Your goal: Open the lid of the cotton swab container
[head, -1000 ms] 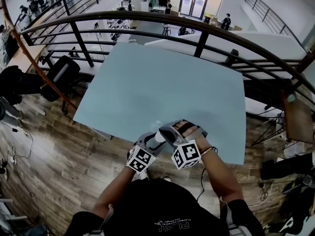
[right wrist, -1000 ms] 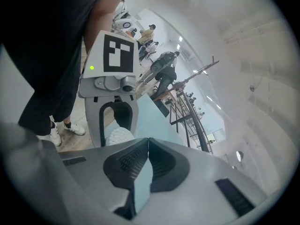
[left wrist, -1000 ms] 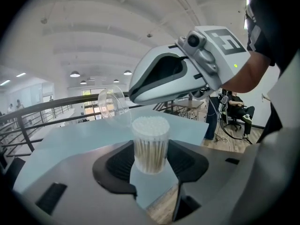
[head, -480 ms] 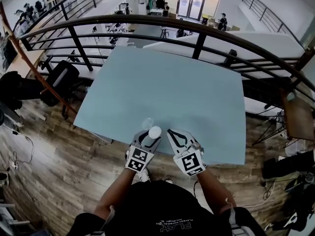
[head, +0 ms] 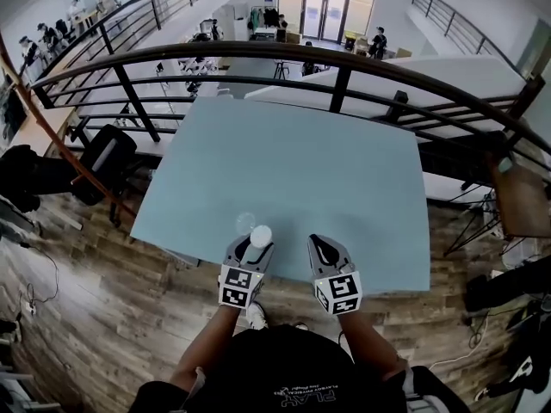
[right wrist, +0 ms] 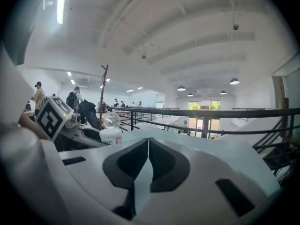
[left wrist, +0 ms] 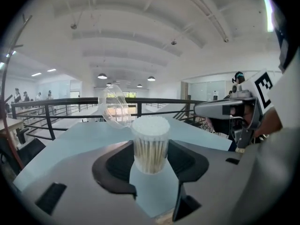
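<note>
A small clear cotton swab container (left wrist: 150, 144), packed with white-tipped swabs, stands upright between the jaws of my left gripper (left wrist: 150, 162), which is shut on its sides. Its clear lid (left wrist: 114, 108) is swung open and tilts back on the far left side. In the head view the container (head: 261, 235) sits at the near edge of the pale blue table (head: 344, 170), with the lid (head: 245, 222) just beyond it. My right gripper (head: 320, 244) is to its right, apart from it, shut and empty (right wrist: 148, 149). From there the container (right wrist: 110, 135) shows at the left.
A dark curved railing (head: 344, 71) runs behind the table's far edge. Wooden floor (head: 103, 291) lies to the left and in front. People and desks are far off in the hall.
My right gripper has left the container's top and moved right and down to the table's near edge. The lid now stands open. The left gripper still holds the container.
</note>
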